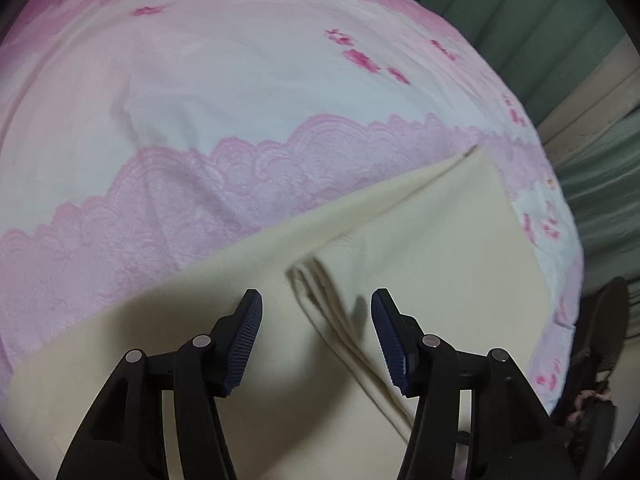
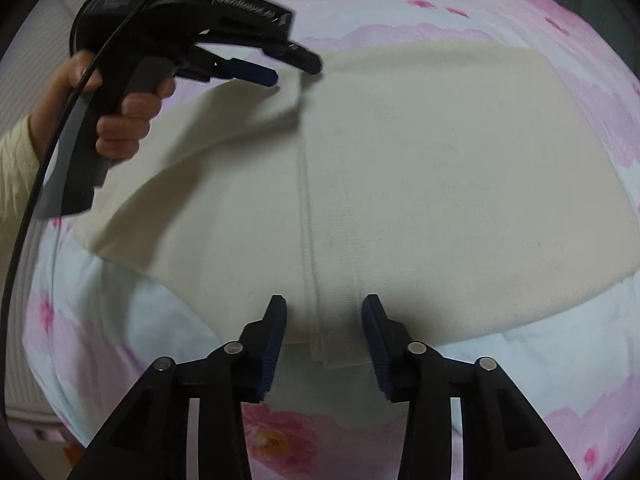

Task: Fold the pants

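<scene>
Pants (image 2: 400,184): cream, folded, on bed (image 2: 520,360). Left tongs (image 1: 316,300), right tongs (image 2: 324,304) wide, empty. Risk: one-layer pinch at 6 o'clock hem undoes fold.

A bed covered by a pink-and-white floral bedspread (image 1: 240,92) carries everything here. The spread has scalloped lace-pattern bands in pink and scattered darker pink blossoms, with pale blue-white stretches between them. Directly on it lie the cream pants (image 2: 440,184), spread flat across the middle of the bed, with 1 layered, folded edge (image 2: 332,344) lying at the near side.
</scene>
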Available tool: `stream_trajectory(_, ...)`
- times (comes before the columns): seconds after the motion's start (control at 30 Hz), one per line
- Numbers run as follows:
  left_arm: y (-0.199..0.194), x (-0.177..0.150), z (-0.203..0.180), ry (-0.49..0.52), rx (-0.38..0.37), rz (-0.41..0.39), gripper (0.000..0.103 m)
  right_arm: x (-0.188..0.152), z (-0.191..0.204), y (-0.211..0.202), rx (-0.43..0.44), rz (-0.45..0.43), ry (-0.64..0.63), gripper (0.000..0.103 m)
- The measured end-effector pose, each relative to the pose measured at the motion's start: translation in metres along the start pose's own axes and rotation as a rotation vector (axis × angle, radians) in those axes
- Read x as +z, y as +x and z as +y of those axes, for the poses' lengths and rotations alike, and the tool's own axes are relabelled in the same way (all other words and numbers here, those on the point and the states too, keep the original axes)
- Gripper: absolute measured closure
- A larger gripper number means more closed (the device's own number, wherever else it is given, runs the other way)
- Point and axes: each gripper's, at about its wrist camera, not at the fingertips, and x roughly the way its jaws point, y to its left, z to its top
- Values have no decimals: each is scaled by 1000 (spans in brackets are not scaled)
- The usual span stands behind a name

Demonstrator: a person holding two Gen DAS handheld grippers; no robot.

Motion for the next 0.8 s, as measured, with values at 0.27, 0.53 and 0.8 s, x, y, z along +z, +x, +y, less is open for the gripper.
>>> stream_trajectory(0.27,37,3,-3,-56,-44,47,49,-11,16,22,-84,-14,-67,54)
stream_trajectory(0.53,14,13,-14,-50,-86,-10,87,-13,33,38,-190,5,-116,84)
stream_trajectory(0.8,-2,33,1,-30,-60,-48,87,11,60,-4,-100,-102,-65,86)
